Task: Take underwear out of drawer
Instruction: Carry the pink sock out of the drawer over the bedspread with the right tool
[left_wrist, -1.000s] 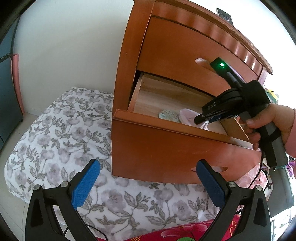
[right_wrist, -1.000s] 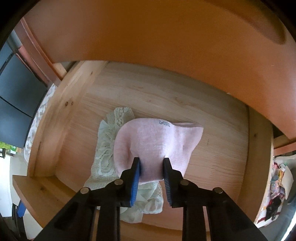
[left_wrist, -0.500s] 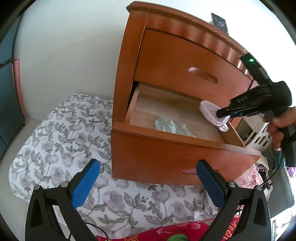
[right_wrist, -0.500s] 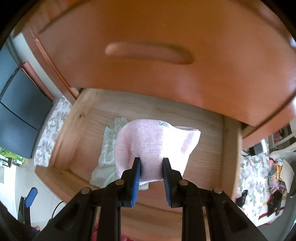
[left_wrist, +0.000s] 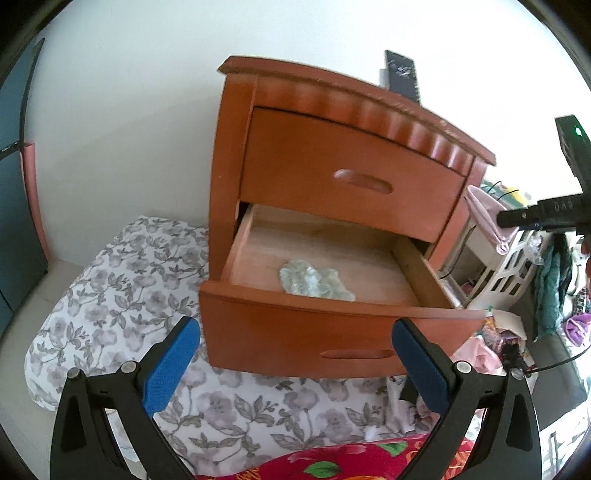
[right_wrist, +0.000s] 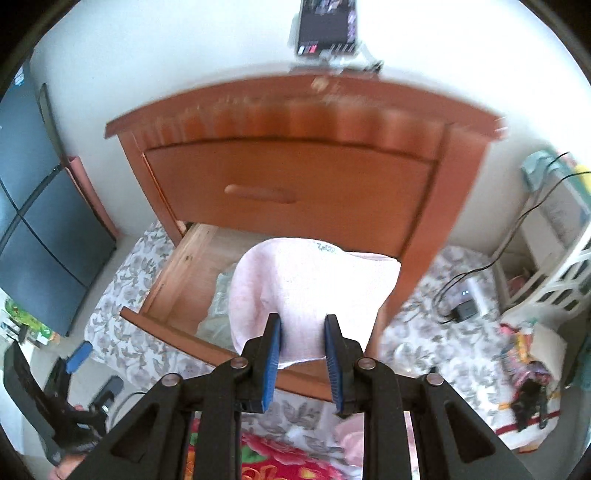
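My right gripper is shut on pink underwear, which hangs in the air above and in front of the open lower drawer. From the left wrist view the same pink underwear dangles at the right, beside the nightstand, clear of the drawer. A pale green lace piece lies on the drawer's wooden floor. My left gripper stands open and empty in front of the drawer's front panel.
The wooden nightstand has its upper drawer closed and a dark flat object on top. A floral sheet covers the bed below. A white basket and clutter stand at the right; a cable and charger lie there.
My right gripper has lifted the pink underwear up out of the drawer and back to the right. My left gripper has risen and drawn back, so the whole nightstand now shows.
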